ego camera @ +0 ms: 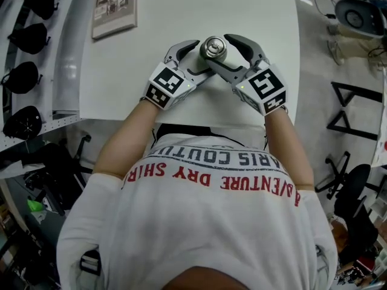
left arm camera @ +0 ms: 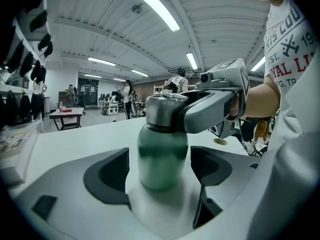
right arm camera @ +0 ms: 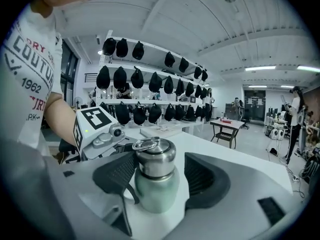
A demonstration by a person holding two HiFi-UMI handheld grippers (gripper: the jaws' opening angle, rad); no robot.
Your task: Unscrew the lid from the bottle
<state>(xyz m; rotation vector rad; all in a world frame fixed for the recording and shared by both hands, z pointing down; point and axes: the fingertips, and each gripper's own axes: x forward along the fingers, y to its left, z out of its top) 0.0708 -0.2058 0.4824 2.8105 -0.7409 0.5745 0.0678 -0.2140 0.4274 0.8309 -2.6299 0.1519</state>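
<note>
Upright on the white table (ego camera: pixel 181 17), about mid-width and in its near half: a green bottle (left arm camera: pixel 162 159), with a steel lid (right arm camera: pixel 156 161) seated on the neck. On top of the lid, a small metal ring (right arm camera: pixel 145 145).

Left gripper (left arm camera: pixel 161 170) in from the near left, set low at the level of the green body. Jaws well apart, one on each side of the bottle. In the left gripper view, a clear gap between each dark pad and the bottle wall. No grip, nothing held.

Right gripper (right arm camera: pixel 160 174) in from the near right, set higher at lid level. Jaws apart here too, spread slightly wider than the lid. In the right gripper view, the pad at that view's left against the lid's side, or very nearly so, and a narrow gap at the other pad. Not clamped on the lid. Seen from the left gripper view, one grey right jaw across the lid's right side, apparently touching it.

From the head view, both grippers meeting at the bottle, jaw tips curved round the lid from either side, the two marker cubes close together just nearer than it. Bare forearms behind them, then a white printed shirt (ego camera: pixel 205 222).

Far left on the table, a flat card (ego camera: pixel 113 8). Left of the table, white shelves with rows of dark caps (right arm camera: pixel 150 79).
</note>
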